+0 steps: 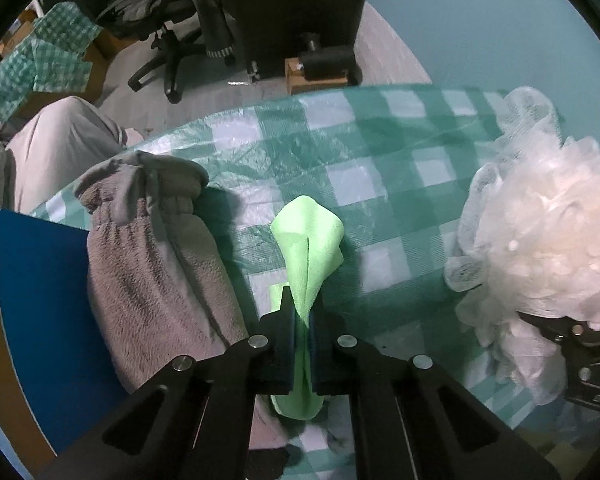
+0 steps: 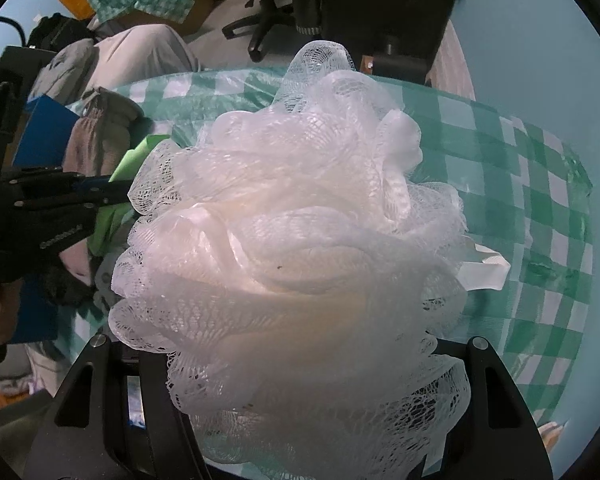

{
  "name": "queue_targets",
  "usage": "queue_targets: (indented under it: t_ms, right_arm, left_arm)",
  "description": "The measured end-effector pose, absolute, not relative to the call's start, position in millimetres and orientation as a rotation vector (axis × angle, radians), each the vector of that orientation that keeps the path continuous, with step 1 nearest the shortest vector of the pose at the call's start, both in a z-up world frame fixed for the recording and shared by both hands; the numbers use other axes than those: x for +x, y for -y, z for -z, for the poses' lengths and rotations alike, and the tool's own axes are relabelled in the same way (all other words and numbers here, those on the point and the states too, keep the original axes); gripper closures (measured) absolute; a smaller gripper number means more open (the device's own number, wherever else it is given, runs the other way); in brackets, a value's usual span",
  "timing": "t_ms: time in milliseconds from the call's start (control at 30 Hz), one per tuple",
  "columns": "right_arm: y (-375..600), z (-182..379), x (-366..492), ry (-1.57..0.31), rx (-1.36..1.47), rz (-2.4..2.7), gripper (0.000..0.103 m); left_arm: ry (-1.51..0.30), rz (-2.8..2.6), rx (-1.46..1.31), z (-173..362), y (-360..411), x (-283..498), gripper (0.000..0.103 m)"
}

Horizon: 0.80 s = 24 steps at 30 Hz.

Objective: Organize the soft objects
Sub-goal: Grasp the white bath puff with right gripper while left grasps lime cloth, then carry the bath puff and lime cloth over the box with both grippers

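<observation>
My left gripper [image 1: 303, 320] is shut on a light green cloth [image 1: 310, 240] and holds it above the green checked tablecloth [image 1: 380, 152]. A grey fleece mitten [image 1: 156, 264] lies just left of it, partly over a blue box [image 1: 40, 300]. My right gripper [image 2: 300, 380] is shut on a white mesh bath pouf [image 2: 300, 240], which fills its view and hides the fingertips. The pouf also shows at the right of the left wrist view [image 1: 540, 248]. The left gripper [image 2: 112, 192], the green cloth [image 2: 140, 156] and the mitten [image 2: 100, 140] show at the left of the right wrist view.
The blue box [image 2: 44, 136] stands at the table's left edge. A white paper scrap [image 2: 484, 272] lies on the tablecloth [image 2: 540, 200] behind the pouf. Beyond the table are an office chair [image 1: 172, 40], a dark cabinet [image 1: 288, 16] and a person's grey-trousered leg [image 1: 56, 148].
</observation>
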State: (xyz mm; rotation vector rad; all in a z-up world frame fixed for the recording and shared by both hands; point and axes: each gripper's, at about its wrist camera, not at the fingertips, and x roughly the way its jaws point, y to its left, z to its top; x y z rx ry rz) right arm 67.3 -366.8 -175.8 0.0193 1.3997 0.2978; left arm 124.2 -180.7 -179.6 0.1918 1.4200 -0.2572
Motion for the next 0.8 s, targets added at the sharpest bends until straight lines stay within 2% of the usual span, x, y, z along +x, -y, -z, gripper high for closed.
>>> queue_targets:
  t_ms: [800]
  right_arm:
    - [352.3, 127.3, 53.5, -1.316, -0.016, -0.325, 0.041]
  left_arm:
    - [-1.245, 0.315, 0.225, 99.7, 159.6, 87.6, 0.098]
